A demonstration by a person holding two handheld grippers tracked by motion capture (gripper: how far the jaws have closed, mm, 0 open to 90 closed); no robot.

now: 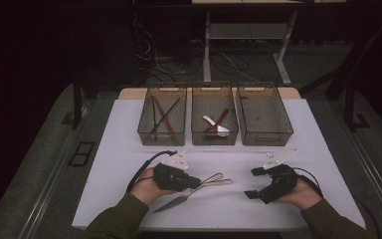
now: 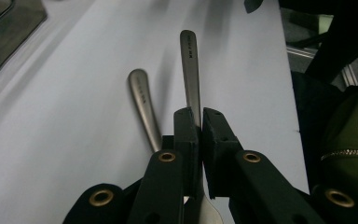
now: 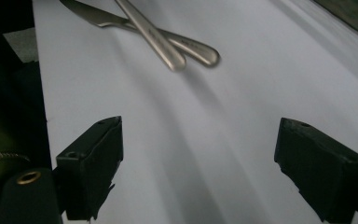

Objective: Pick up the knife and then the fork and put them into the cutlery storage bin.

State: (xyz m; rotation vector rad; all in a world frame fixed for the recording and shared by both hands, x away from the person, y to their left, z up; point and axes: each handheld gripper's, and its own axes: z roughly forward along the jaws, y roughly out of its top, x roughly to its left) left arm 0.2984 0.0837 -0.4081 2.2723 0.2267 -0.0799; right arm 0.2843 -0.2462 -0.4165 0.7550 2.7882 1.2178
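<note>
Left gripper pinches one metal handle with jaws shut tight, right gripper gapes empty; I lift level, clearing the knife.

Your 2 pieces of cutlery, the knife and the other handle, are brushed metal with a dull satin sheen. The surface is smooth, matt white sheet. Your jaws are matt black plastic. The 3 bins look like tinted, see-through plastic.
</note>
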